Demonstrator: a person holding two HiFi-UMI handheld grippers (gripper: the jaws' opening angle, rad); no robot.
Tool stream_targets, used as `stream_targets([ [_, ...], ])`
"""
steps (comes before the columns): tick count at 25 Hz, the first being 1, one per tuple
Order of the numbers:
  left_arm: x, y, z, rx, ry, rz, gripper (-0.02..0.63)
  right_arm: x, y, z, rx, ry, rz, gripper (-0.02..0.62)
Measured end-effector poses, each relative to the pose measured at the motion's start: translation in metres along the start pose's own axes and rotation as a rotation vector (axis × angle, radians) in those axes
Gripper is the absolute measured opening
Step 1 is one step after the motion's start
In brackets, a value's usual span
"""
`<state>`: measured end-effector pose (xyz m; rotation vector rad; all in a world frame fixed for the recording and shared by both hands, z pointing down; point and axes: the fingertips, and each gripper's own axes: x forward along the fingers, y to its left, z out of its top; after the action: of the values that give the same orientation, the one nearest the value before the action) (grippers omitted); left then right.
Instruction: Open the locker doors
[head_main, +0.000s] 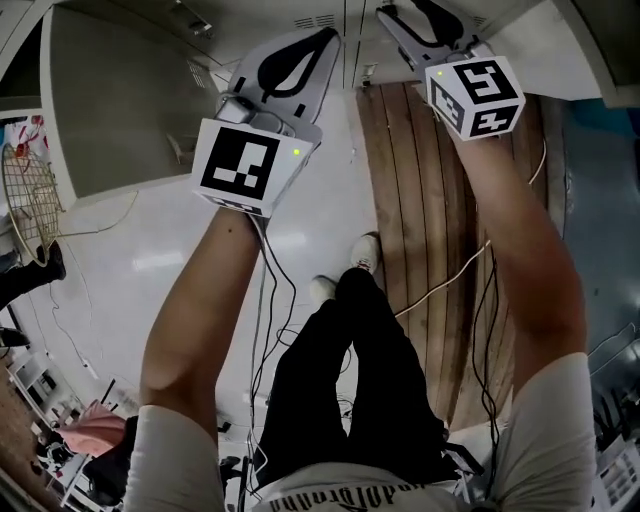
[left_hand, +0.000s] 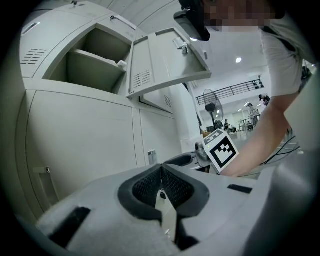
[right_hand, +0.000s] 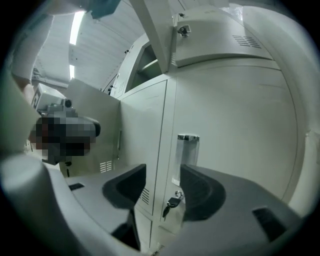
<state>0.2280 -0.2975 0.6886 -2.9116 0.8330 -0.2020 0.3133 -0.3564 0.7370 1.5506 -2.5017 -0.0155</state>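
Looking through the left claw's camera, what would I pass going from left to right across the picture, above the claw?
open locker compartment → swung-open door → standing fan → person's forearm

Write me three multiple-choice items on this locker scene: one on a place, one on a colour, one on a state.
1. Where is the key?
A. In the lock of a closed locker door.
B. On the floor.
C. On top of a shelf.

2. What colour are the lockers?
A. Red.
B. Pale grey.
C. Blue.

3. How do the jaws of the right tool stand?
A. Shut together.
B. Clamped on a handle.
C. Apart, gripping nothing.

Answers:
1 A, the right gripper view shows it hanging from the lock.
2 B, every door and panel in view is pale grey.
3 C, a clear gap shows between them, with the door beyond.
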Motion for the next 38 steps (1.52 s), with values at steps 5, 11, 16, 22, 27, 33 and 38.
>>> stream_targets([
  [5,0.009,0.011,-0.015,0.006,0.002,0.007,0.009,0.029,-0.008,0.001,-0.004,-0.012,-0.001,0.224],
  [11,0.016,0.017,-0.012,0.015,-0.007,0.015,0.009,0.050,-0.017,0.003,0.043,-0.015,-0.007,0.239],
  [16,0.016,0.022,-0.010,0.010,-0.011,0.027,0.009,0.052,-0.012,0.004,0.045,-0.043,-0.035,0.233],
  [22,0.016,0.021,-0.015,0.014,-0.002,0.024,0.009,0.042,0.000,0.000,0.052,-0.052,-0.058,0.242],
  [27,0.011,0.005,-0.010,0.035,-0.048,-0.001,0.009,0.011,0.011,-0.003,0.053,-0.068,-0.097,0.218],
  [33,-0.001,-0.039,-0.008,0.041,-0.033,-0.052,0.009,-0.046,0.012,-0.014,0.075,-0.077,-0.153,0.165],
  [38,-0.005,-0.071,0.000,0.033,-0.022,-0.089,0.009,-0.090,0.007,-0.022,0.093,-0.045,-0.206,0.130],
])
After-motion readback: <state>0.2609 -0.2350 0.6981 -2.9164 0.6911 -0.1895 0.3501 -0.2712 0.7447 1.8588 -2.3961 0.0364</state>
